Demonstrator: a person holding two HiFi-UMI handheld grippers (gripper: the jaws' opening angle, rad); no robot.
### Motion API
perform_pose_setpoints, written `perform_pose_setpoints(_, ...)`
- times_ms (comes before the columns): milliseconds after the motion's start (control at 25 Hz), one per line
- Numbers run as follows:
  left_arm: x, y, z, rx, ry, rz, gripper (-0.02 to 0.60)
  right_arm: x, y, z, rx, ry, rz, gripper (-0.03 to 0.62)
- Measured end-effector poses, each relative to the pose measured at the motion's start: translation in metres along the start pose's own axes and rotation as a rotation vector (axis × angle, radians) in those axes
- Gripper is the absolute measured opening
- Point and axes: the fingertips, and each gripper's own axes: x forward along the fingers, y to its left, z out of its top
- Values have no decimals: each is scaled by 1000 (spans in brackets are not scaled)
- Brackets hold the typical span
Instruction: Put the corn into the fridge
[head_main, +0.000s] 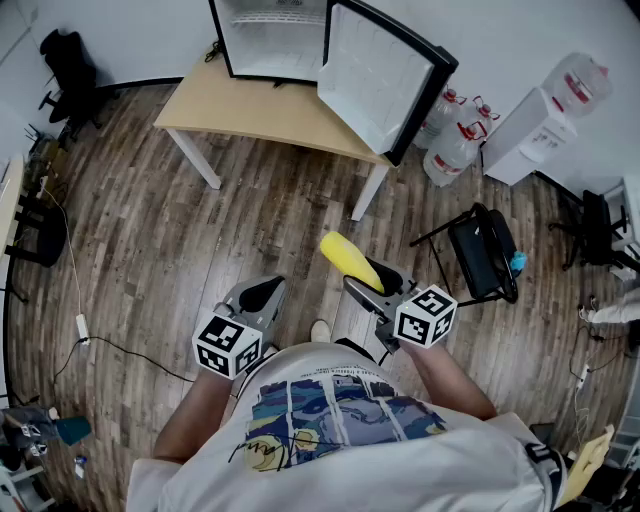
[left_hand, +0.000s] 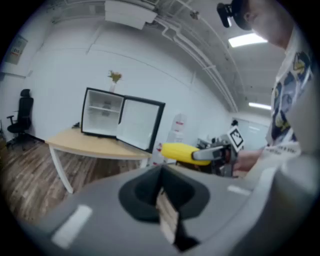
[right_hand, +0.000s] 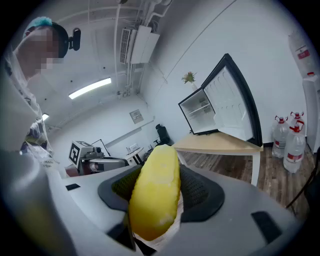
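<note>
The right gripper (head_main: 372, 288) pinches the single corn (head_main: 348, 256) by its near end, the cob sticking out toward eleven o'clock in the head view, while the left gripper (head_main: 262, 297), at its nine o'clock, has its jaws pressed together on nothing. The cob looks light, stiff and rounded, so I judge it could roll or slip in the pads; a hold nearer its middle would be steadier. Farther out, at twelve o'clock, one fridge (head_main: 268, 40) stands with its door (head_main: 385, 80) open on one table (head_main: 250, 105).
</note>
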Motion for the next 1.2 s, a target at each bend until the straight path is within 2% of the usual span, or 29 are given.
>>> perform_pose_setpoints(280, 19, 2, 9, -9, -16, 21, 9, -3, -31, 5, 8, -18, -21, 238)
perform_pose_setpoints(600, 35, 40, 20, -30, -18, 25, 9, 29, -69, 23, 48, -26, -95, 238)
perform_pose_setpoints(800, 45, 91, 30, -26, -34, 7, 9, 77, -84, 51, 39, -39, -127, 238)
perform_pose_setpoints(1200, 39, 221, 85, 18, -73, -45, 9, 207, -109, 124, 10, -73, -252, 238)
